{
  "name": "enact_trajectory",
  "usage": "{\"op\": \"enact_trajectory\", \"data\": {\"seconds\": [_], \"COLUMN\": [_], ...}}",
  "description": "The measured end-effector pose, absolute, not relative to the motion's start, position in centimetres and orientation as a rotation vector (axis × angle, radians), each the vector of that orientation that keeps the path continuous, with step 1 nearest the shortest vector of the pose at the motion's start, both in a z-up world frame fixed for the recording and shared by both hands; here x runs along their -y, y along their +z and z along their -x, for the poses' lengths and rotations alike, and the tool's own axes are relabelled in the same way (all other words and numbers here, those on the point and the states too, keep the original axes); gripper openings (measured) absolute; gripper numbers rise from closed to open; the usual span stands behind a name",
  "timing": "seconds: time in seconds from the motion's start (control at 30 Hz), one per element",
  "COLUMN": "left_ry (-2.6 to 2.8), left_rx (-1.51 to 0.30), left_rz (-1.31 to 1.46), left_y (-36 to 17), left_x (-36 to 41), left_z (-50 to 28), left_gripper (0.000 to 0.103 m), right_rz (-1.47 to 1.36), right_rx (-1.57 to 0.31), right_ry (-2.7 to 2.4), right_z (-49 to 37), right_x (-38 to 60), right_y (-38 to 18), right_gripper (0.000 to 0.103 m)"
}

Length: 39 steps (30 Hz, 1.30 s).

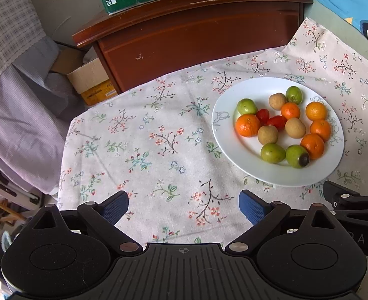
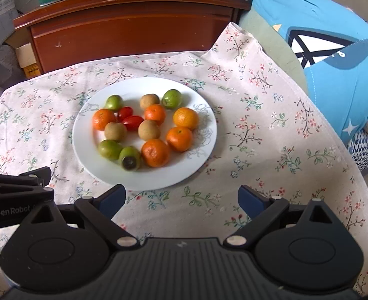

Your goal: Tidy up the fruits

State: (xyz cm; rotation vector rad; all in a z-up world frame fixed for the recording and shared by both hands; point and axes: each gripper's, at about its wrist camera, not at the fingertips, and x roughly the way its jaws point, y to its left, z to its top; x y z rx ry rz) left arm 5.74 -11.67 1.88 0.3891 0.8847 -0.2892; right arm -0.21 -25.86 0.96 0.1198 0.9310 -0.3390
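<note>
All fruit lay on one white plate (image 2: 88, 155), kinds mixed; both claws spread wide and held nothing.

Five oranges (image 2: 155, 152), four green fruits (image 2: 110, 149), three brown ones (image 2: 148, 130) and two small tomatoes (image 2: 133, 122) sat loosely scattered, not grouped by kind. The left gripper (image 1: 184, 208) and right gripper (image 2: 181, 200) hovered over the flowered cloth (image 2: 271, 150), short of the plate. In my judgement this fitted either gathering completed or sorting outstanding.

Glossy white plate (image 2: 88, 155); matt floral cloth (image 2: 259, 150).
</note>
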Motion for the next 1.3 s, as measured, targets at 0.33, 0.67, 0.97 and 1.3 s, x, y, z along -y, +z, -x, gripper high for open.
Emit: {"op": "enact_trajectory", "data": {"seconds": [0.33, 0.67, 0.97, 1.3], "left_ry": [-0.269, -0.237, -0.214, -0.2], "left_rx": [-0.899, -0.94, -0.935, -0.94], "left_rz": [-0.372, -0.333, -0.291, -0.24], "left_y": [1.2, -0.1, 0.3, 0.5], "left_x": [8.6, 4.9, 2.6, 1.7], "left_z": [-3.1, -0.4, 0.6, 0.1], "left_gripper": [0.096, 0.096, 0.097, 0.096], "right_rz": [-0.211, -0.279, -0.389, -0.255], "right_rx": [-0.924, -0.9, -0.894, -0.817], "right_ry": [-0.3, -0.195, -0.145, -0.094], "right_z": [3.1, 6.1, 9.7, 8.5], "right_x": [23.6, 21.2, 19.1, 18.1], "right_y": [0.0, -1.9, -2.6, -3.4], "right_gripper": [0.096, 0.096, 0.1, 0.102]}}
